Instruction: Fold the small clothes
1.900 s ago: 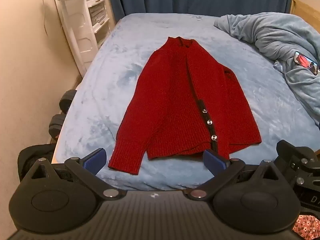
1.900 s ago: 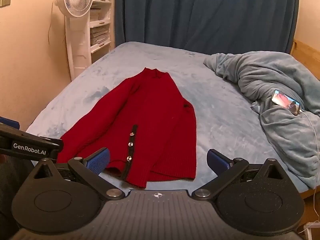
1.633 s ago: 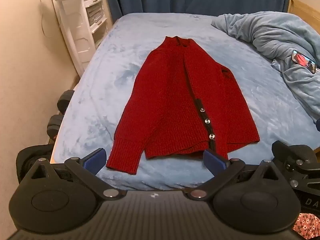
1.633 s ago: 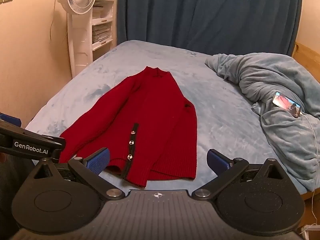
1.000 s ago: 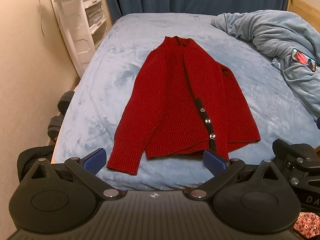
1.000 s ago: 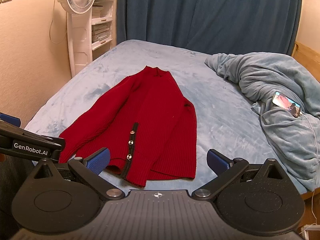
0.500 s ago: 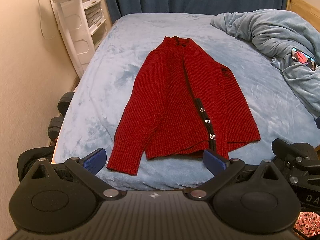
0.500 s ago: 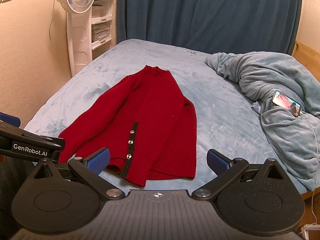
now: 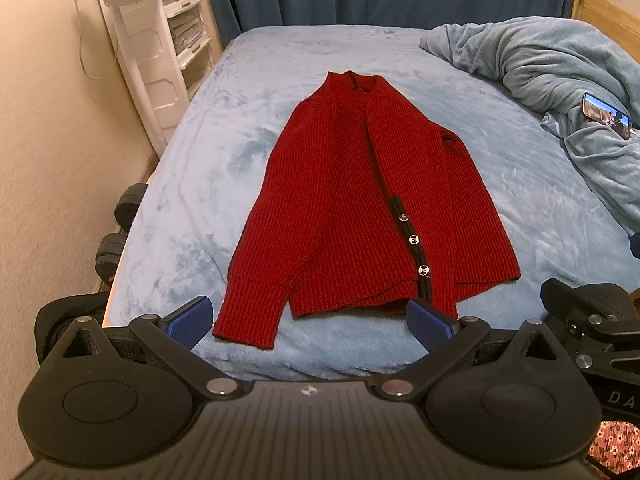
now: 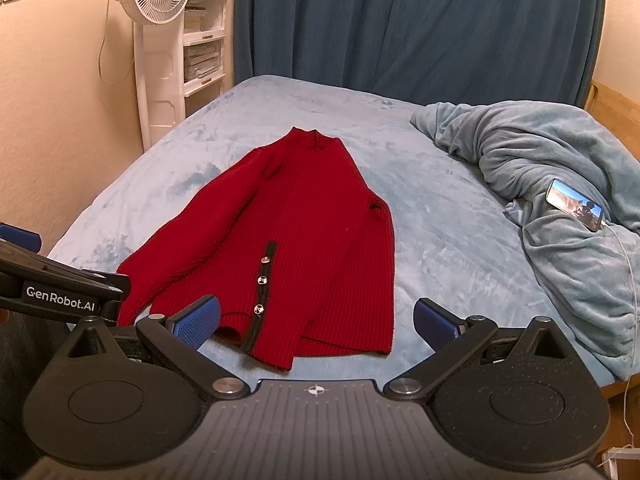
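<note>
Cardigan [image 9: 360,208] on bed [image 9: 200,184]; blanket [image 9: 560,68] right.

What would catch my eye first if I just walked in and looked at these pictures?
The bright red cardigan, spread flat in the middle of the pale blue bed, collar toward the dark curtain and silver buttons near its hem. To the right, a lit phone rests on a rumpled blue blanket. In the foreground both tongs, left and right, gape open and empty, short of the hem.
</note>
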`<action>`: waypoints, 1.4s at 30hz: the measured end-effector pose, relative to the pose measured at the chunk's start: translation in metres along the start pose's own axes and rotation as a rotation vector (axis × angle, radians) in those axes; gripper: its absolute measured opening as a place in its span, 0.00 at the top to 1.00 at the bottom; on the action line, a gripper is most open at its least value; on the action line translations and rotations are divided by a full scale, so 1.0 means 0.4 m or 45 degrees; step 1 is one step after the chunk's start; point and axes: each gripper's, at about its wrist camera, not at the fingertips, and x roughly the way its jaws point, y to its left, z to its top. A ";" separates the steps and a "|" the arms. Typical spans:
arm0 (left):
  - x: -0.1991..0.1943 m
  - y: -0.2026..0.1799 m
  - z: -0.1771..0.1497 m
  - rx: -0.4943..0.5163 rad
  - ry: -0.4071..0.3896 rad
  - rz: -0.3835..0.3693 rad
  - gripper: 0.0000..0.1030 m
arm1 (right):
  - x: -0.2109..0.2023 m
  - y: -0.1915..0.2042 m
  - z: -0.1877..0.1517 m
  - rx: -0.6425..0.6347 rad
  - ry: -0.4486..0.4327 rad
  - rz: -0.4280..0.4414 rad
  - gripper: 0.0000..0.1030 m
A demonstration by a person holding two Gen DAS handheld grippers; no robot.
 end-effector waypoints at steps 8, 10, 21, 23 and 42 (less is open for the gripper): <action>0.004 -0.002 -0.004 0.006 -0.001 0.001 0.00 | 0.000 0.001 -0.001 0.001 0.000 -0.001 0.01; 0.004 -0.001 -0.004 0.006 -0.001 0.001 0.00 | 0.001 0.001 -0.001 0.001 0.001 0.000 0.01; 0.004 0.002 -0.002 0.009 0.001 -0.001 0.00 | 0.001 0.002 -0.001 0.000 0.002 0.000 0.01; 0.005 0.004 -0.002 0.011 0.002 -0.001 0.00 | 0.002 0.003 -0.004 -0.001 0.003 0.000 0.01; 0.043 0.033 -0.008 -0.013 0.035 0.005 0.00 | 0.036 0.009 -0.016 0.018 0.034 0.005 0.01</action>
